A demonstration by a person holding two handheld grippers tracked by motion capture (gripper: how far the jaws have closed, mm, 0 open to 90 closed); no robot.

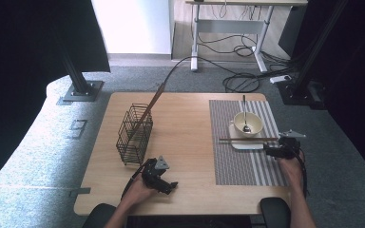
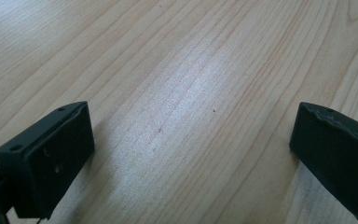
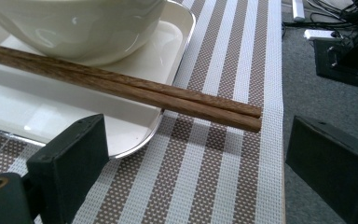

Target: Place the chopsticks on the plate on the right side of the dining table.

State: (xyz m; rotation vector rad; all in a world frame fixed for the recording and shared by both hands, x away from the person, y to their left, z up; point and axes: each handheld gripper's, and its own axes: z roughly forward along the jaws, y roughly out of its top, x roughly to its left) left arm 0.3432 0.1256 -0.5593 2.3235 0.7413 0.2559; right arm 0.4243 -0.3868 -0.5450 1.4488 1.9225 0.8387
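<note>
The left gripper [image 1: 160, 176] sits nearest, low over the bare wooden surface [image 1: 185, 142] at its near edge, jaws spread wide with nothing but wood grain between them. To the right and a little farther, the right gripper [image 1: 279, 150] rests over the striped mat [image 1: 247, 166], its jaws also wide and empty, aimed at the near end of the chopsticks [image 3: 135, 88].

The chopsticks are a dark wooden pair lying side by side across the near rim of a white tray [image 3: 168, 42], in front of the bowl [image 1: 247, 123] that stands on it. Their long axis runs left to right; the thicker butt ends overhang the tray and point right, just ahead of the right gripper, and the tips point left past the mat's edge.

They are likely light, stiff and fairly slick, and being two loose rods they may roll or split apart. Pinching both together across the overhanging butts, where there is clearance above the mat, looks soundest. The bowl, probably ceramic, sits just behind, so a nudge there is a risk.

A spoon [image 1: 245, 116] stands in the bowl, its handle pointing far. Off to the left, a black wire basket [image 1: 134, 135] holds one more long stick leaning toward the far right.
</note>
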